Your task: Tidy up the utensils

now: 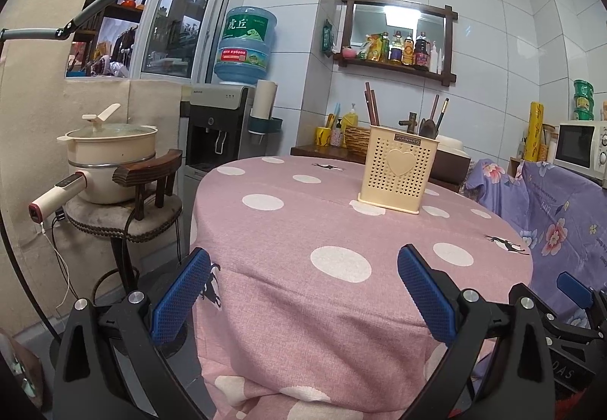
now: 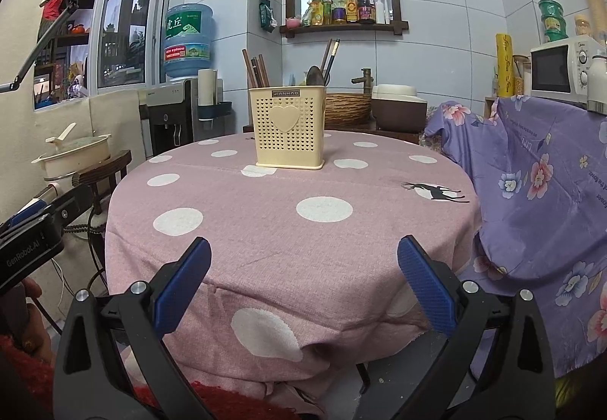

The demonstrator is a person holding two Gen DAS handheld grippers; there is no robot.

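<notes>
Utensil holder (image 2: pixel 290 128): cream, perforated, heart-embossed; stood upright toward the far side of the round table (image 2: pixel 265 241) under a pink dotted cloth. Chopsticks (image 2: pixel 255 71) and a spoon (image 2: pixel 315 76) are held inside. Left gripper (image 1: pixel 303 268) and right gripper (image 2: pixel 303 257): both spread wide, nothing gripped, held at the near table edge, well apart from the holder.
</notes>
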